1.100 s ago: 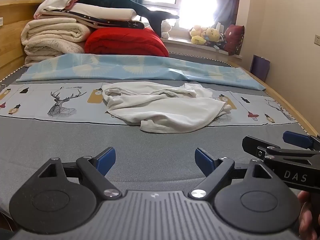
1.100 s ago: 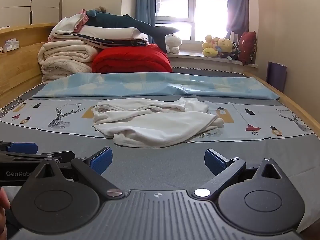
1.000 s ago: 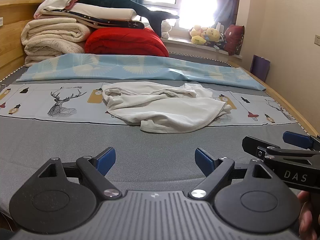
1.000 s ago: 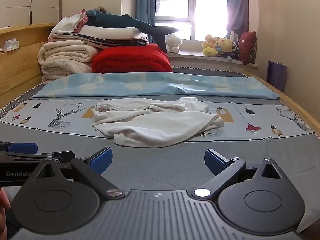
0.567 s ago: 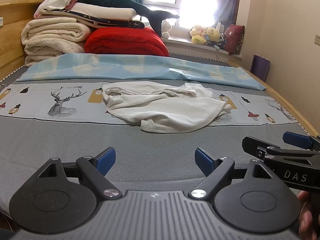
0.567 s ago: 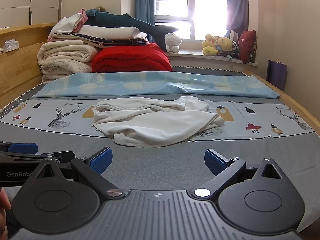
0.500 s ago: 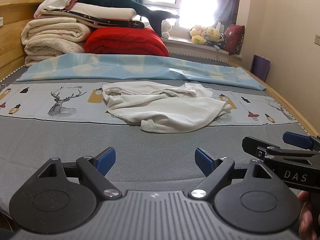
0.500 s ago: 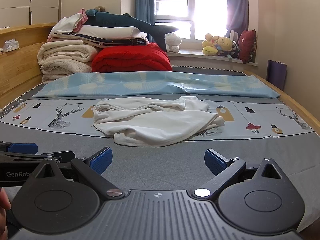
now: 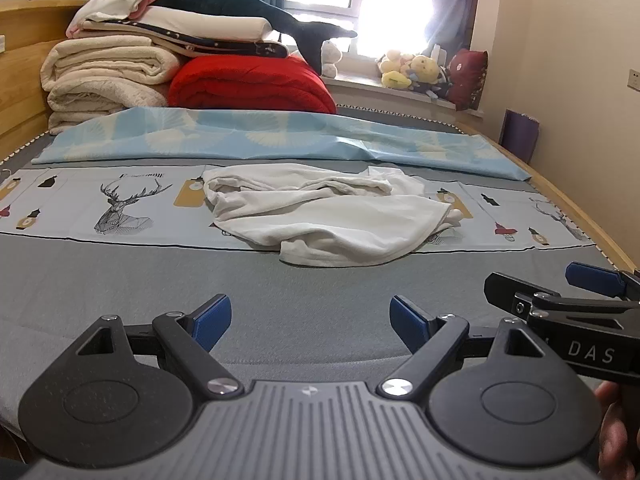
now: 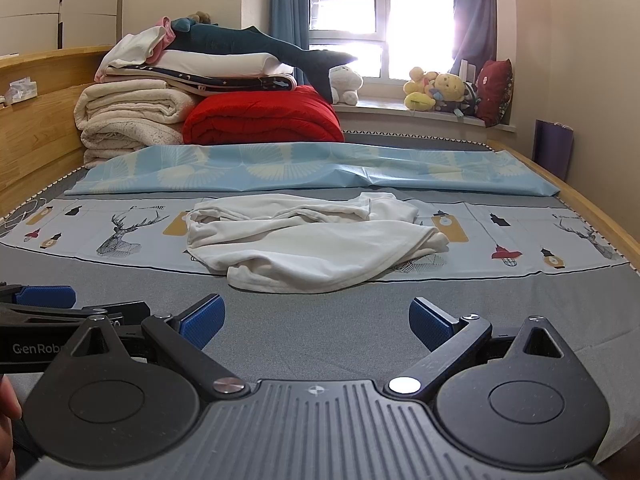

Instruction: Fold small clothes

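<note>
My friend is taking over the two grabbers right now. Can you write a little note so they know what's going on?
Left gripper: open, empty, low over the near gray part of the bed.
Right gripper: open, empty, beside the left one.
The white garment lies crumpled in a heap ahead of both grippers, on the deer-print cloth, untouched.
Done: nothing folded yet.
Left: reach forward, spread the garment flat, then fold it.

A big bed [image 9: 120, 280] with a grey cover holds a crumpled white garment [image 9: 332, 212], a blue sheet [image 9: 280, 136], and folded blankets [image 9: 108, 76] stacked at the back.
</note>
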Motion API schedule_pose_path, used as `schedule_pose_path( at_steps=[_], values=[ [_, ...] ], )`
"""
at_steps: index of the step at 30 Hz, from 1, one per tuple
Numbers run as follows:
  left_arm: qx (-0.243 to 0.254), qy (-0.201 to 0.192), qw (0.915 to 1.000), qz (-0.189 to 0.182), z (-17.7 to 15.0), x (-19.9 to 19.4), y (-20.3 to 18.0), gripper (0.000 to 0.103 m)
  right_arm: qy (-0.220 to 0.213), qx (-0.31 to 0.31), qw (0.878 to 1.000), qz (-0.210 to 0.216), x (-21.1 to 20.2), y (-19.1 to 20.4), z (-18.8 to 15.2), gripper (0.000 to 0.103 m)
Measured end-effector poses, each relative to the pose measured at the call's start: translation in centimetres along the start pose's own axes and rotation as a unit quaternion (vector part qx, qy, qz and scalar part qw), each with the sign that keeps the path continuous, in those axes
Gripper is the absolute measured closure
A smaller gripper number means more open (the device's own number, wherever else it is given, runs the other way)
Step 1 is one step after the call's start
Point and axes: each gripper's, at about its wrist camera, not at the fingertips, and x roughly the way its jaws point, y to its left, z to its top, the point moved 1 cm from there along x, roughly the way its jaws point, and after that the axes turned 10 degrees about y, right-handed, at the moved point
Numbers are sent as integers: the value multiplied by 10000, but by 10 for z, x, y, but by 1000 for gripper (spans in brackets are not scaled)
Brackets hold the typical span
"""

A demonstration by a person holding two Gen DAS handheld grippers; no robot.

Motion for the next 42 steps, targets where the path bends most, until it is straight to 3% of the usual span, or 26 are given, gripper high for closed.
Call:
schedule_pose_path(
  at_steps=[4, 6, 9, 11, 13, 17, 19, 22, 24, 28, 31, 34, 37, 40, 42],
  values=[
    [4, -134, 9999, 4, 2, -2, -1, 14, -153, -25, 9999, -74, -4, -1, 2, 6],
    [48, -198, 9998, 16, 0, -4, 1, 22, -269, -24, 9996, -56, -10, -7, 12, 9],
    [160, -172, 9997, 83, 3, -1, 3, 49, -581, -109, 9982, -69, -18, -24, 35, 17],
    [164, -150, 9998, 3, 6, 1, 5, 75, -701, -73, 9974, -173, -14, -38, 45, 31],
    [59, 135, 9996, -222, 13, 8, 9, 90, -703, 60, 9971, -268, -3, -54, 46, 69],
    [276, 494, 9976, -410, 41, 37, 14, 92, -221, 508, 9973, -479, 25, -77, 29, 87],
    [382, 699, 9953, -550, 58, 64, 15, 92, -286, 646, 9970, -324, 24, -82, 30, 86],
    [822, 711, 9937, -258, 80, 114, 16, 92, -280, 618, 9976, -147, 27, -85, 31, 80],
    [640, 787, 9942, -358, 88, 145, 23, 92, -150, 612, 9980, -34, 33, -88, 31, 79],
    [-24, 1324, 9907, -303, 93, 217, 50, 91, -146, 536, 9984, 79, 42, -93, 42, 79],
    [-576, 1524, 9859, -371, 97, 257, 63, 84, -128, 502, 9986, 139, 45, -99, 47, 76],
    [-894, 1629, 9817, -420, 98, 284, 67, 72, -50, 531, 9985, 160, 49, -106, 49, 73],
    [-912, 1622, 9816, -420, 99, 295, 63, 65, -51, 569, 9983, 75, 52, -112, 50, 67],
    [-743, 1522, 9852, -284, 100, 298, 58, 65, 45, 693, 9976, 34, 55, -117, 50, 66],
    [-665, 1499, 9862, -212, 101, 298, 58, 79, 100, 736, 9972, 2, 56, -119, 49, 66]
  ],
)
